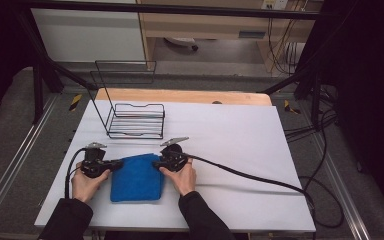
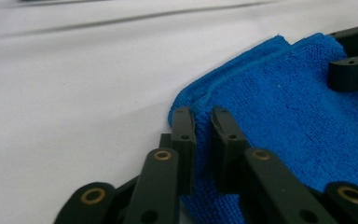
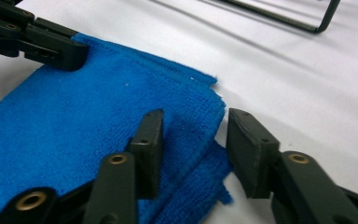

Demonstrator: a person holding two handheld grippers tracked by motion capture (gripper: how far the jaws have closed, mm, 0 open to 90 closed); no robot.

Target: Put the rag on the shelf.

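The left gripper [image 2: 204, 122] has its jaws nearly together, pinching the left far corner of the folded blue towel [image 1: 137, 177] lying on the white table [image 1: 240, 135]. The right gripper [image 3: 193, 135] stands with jaws apart, straddling the towel's right far corner. The towel looks soft, light and limp, so it is best taken by its corners.

White-topped table [image 1: 240, 130], grey carpet floor [image 1: 10, 125], pale wooden furniture [image 1: 205, 20] beyond, black frame bars [image 1: 180, 9], dim edges
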